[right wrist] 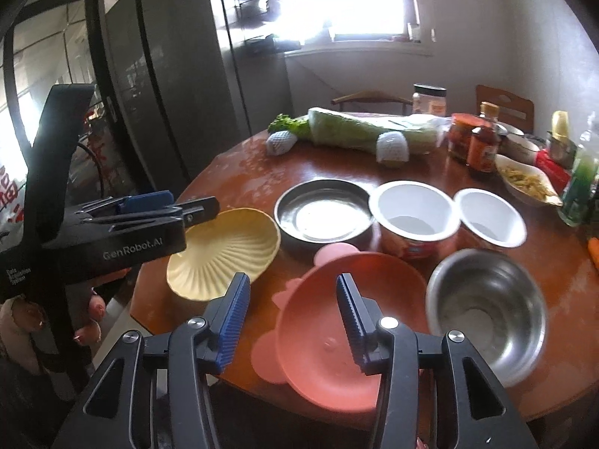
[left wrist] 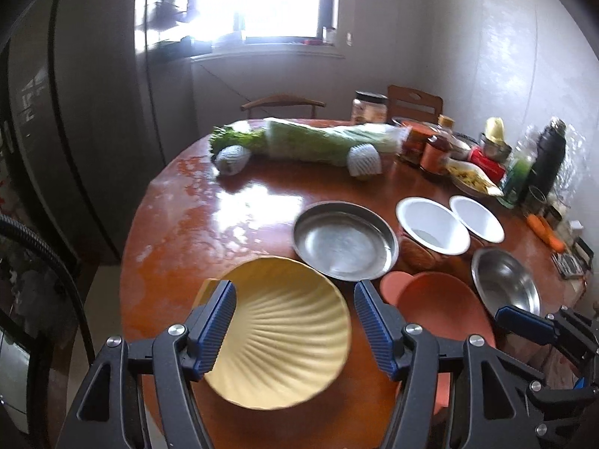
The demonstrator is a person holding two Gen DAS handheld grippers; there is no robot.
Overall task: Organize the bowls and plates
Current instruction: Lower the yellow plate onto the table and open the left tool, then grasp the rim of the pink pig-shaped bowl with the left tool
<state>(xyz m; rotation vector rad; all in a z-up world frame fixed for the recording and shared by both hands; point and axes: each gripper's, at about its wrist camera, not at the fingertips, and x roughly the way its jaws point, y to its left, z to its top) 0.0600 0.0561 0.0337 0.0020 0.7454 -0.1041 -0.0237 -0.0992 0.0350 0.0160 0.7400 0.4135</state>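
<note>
The left gripper hangs tilted down over the near edge of the table, its blue ribbed pads apart and clear of the pale yellow shell-ribbed plate below; it holds nothing. A person's fingers wrap its handle in the right wrist view. The right gripper tilts down the same way beside it, jaws moderately parted over the salmon-pink plastic plate with lobed edges, gripping nothing.

Both plates lie on the round, glossy red-brown wooden table. Just right of the pink plate sits a deep stainless-steel bowl. Behind them stand a shallow round steel dish and two white-lined paper cup bowls in a row. Further back lie a long wrapped green cabbage and jars and bottles. Beyond are wooden chairs, a dark refrigerator at left, and a bright window.
</note>
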